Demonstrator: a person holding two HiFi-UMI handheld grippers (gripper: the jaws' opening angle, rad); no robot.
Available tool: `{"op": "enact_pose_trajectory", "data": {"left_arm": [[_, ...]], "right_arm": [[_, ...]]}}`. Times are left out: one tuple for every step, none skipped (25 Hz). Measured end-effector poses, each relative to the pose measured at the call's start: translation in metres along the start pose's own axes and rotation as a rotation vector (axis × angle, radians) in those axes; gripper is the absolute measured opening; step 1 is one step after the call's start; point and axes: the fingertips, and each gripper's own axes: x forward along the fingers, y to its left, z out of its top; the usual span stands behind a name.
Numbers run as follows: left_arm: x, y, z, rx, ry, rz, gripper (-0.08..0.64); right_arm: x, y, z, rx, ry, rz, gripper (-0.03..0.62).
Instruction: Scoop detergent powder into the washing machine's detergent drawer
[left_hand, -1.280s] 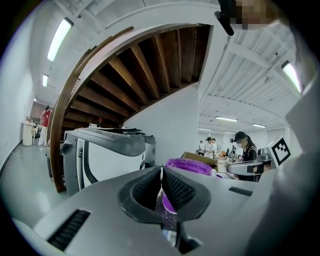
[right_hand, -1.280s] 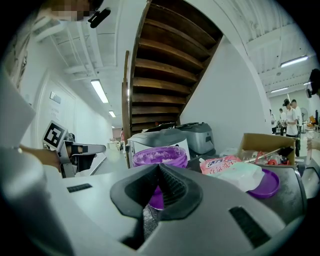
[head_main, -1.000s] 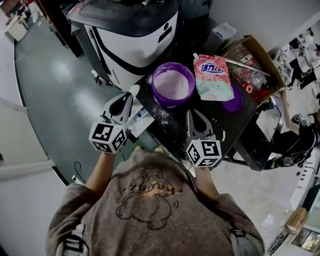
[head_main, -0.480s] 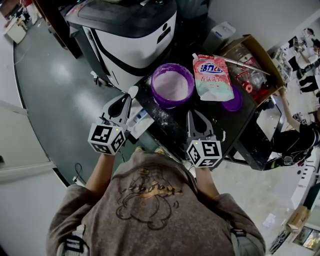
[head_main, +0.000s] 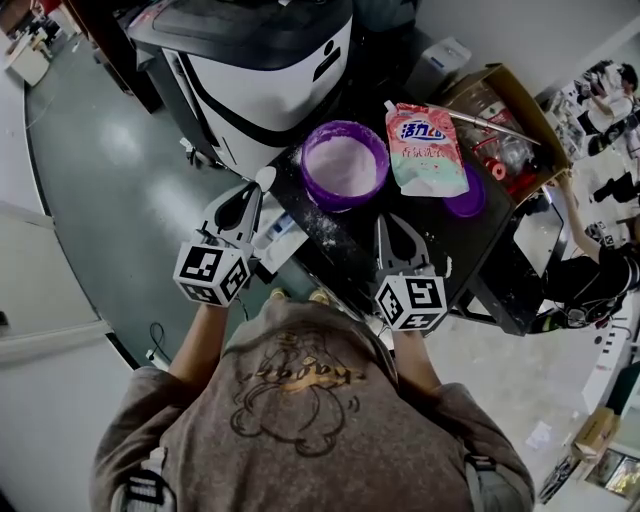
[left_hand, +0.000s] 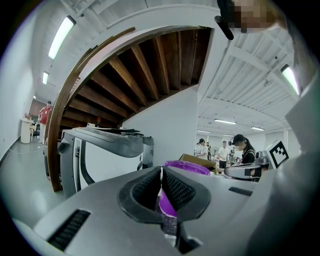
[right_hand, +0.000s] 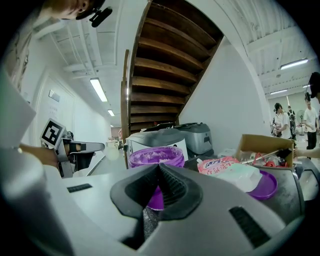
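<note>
A purple tub of white detergent powder stands on the black table. My left gripper hangs off the table's left edge, shut on the thin handle of a white scoop; the scoop's bowl sticks out past the jaws, just left of the tub. In the left gripper view the jaws pinch a thin white strip, with the tub behind. My right gripper rests over the table's near side, shut and empty, pointing at the tub. A white drawer-like tray lies below the left gripper.
The white and dark washing machine stands beyond the tub. A pink detergent pouch lies on a purple lid to the tub's right. An open cardboard box sits at the table's far right. People stand in the background.
</note>
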Motion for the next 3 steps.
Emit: {"op": "enact_pose_trajectory", "data": {"left_arm": [[0.0001, 0.0002, 0.0004, -0.001, -0.001, 0.0, 0.023], [0.0003, 0.0003, 0.0007, -0.002, -0.001, 0.0, 0.023], [0.0004, 0.0003, 0.001, -0.004, -0.001, 0.0, 0.023]], "right_arm": [[0.0004, -0.0001, 0.0008, 0.0, -0.001, 0.0, -0.002], [0.0007, -0.0002, 0.0016, -0.001, -0.002, 0.001, -0.002], [0.0009, -0.0004, 0.0024, -0.001, -0.003, 0.001, -0.002]]}}
